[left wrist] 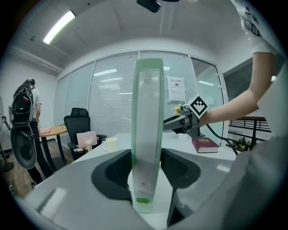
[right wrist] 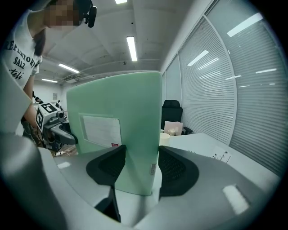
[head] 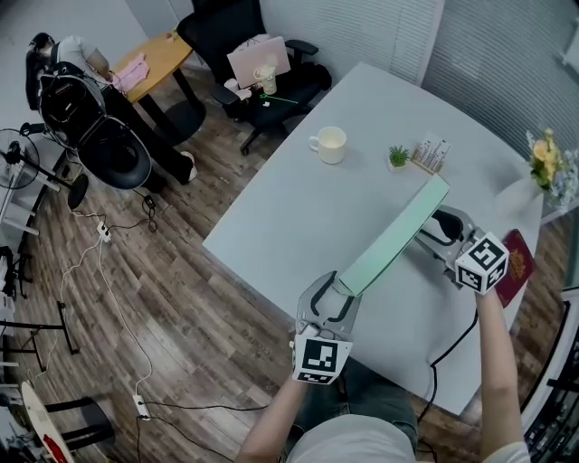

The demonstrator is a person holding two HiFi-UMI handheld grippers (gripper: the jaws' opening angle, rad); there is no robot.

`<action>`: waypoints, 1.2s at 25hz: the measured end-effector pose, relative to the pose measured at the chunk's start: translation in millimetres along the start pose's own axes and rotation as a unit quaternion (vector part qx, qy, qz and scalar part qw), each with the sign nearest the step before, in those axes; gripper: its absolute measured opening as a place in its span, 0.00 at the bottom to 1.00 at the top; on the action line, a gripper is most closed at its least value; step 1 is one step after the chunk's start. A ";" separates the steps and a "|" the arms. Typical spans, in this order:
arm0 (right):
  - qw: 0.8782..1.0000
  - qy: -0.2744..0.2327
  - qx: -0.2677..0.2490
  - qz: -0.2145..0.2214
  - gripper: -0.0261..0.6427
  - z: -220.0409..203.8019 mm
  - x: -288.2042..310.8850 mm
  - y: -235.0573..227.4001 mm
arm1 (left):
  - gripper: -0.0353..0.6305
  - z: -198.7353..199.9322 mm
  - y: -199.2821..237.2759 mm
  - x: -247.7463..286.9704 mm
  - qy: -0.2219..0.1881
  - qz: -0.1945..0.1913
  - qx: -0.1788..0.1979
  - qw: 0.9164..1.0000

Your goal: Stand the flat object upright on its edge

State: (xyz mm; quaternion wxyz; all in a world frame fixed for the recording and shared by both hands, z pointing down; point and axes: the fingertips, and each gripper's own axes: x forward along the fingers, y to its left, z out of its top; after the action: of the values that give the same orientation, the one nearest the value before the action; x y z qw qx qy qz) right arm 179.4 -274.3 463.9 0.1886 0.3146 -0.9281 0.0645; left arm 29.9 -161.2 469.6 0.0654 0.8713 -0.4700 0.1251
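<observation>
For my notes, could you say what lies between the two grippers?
A pale green flat folder, gripped by the left gripper and the right gripper, per head view.

This is an office. A large white bench [head: 289,210] stands on a wood-pattern floor [head: 181,307], and at its far side there is a black swivel chair [head: 222,27]. At the far left stands a small round wooden table [head: 167,56]. The walls are glass panels with blinds [right wrist: 211,90], and long strip lamps [right wrist: 131,48] are set in the ceiling.
</observation>
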 end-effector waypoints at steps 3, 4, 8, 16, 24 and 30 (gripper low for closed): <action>1.000 0.012 -0.010 0.006 0.42 0.8 8.6 -2.8 | 0.36 -1.5 -0.3 0.6 0.002 0.008 -0.018 1.000; 1.000 0.012 -0.009 0.009 0.42 1.0 11.1 -2.8 | 0.36 -1.5 -1.5 0.5 0.000 0.009 -0.021 1.000; 1.000 0.001 0.001 0.017 0.23 5.3 18.1 2.0 | 0.35 -3.4 -11.9 1.5 -0.005 0.005 -0.020 1.000; 0.998 -0.023 0.050 0.001 0.27 -1.1 11.1 -0.9 | 0.35 -7.2 -19.1 1.3 -0.009 0.008 0.002 1.000; 0.997 -0.020 0.061 -0.031 0.34 -5.1 7.3 3.6 | 0.35 -9.4 -18.5 0.6 -0.011 0.006 -0.002 1.000; 0.996 -0.012 0.072 -0.060 0.36 -11.1 1.0 6.1 | 0.38 -6.7 -18.1 -2.6 -0.022 0.007 -0.020 1.000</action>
State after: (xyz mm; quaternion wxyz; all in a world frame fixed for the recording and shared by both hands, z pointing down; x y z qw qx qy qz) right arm 178.4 -267.4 474.5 0.1578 0.3832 -0.9027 0.1157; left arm 42.5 -147.6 475.3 0.0711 0.8689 -0.4800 0.0972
